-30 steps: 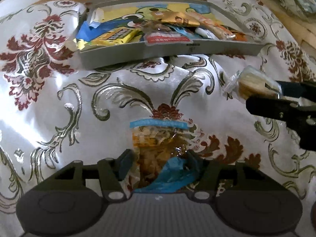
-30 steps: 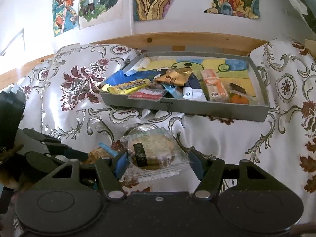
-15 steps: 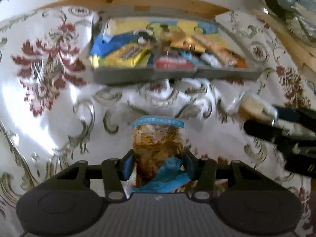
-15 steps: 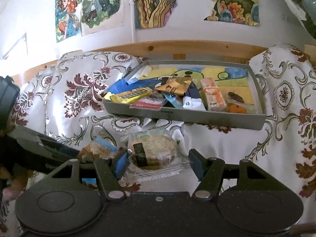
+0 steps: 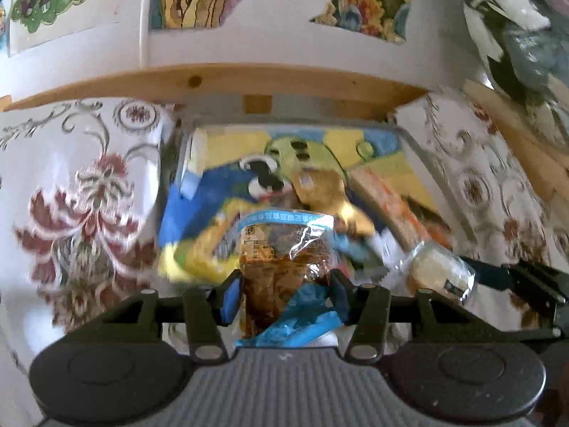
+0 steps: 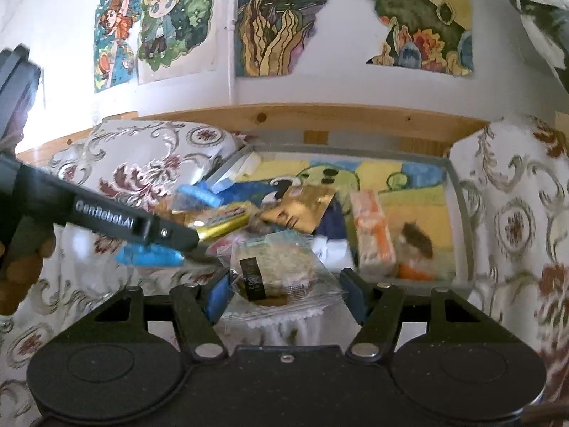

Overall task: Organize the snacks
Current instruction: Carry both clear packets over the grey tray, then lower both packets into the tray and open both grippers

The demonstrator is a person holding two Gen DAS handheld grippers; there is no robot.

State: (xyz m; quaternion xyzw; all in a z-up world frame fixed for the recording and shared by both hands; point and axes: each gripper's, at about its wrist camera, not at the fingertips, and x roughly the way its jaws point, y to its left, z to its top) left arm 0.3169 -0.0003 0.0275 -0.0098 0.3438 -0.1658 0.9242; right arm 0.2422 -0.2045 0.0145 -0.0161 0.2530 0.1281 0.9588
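Jaws on both grippers are part-way closed around snack packets. Between the blue pads of the left gripper [image 5: 286, 293] sits a clear packet of brown snack [image 5: 284, 259] with a light-blue printed band across its top and a crumpled blue end hanging toward the camera; the pads press its sides and it stands upright off the cloth. The right gripper [image 6: 284, 293] grips a clear-wrapped round cookie [image 6: 275, 268] with a black label, its wrapper pinched flat between both pads. Each gripper shows in the other's view: the cookie at the right edge of the left wrist view, the brown packet's blue end beside the left gripper's black finger in the right wrist view.

Both packets are held in front of the near wall of a grey tray [image 6: 462, 213] that rests on a white floral cloth [image 6: 142, 156]. The tray bottom carries a cartoon picture. Inside lie a gold packet [image 6: 302, 206], an orange-and-white packet [image 6: 373, 235], a yellow bar [image 6: 227, 222] and a blue wrapper [image 5: 199, 210]. Colourful posters [image 6: 284, 10] hang on the white wall behind.
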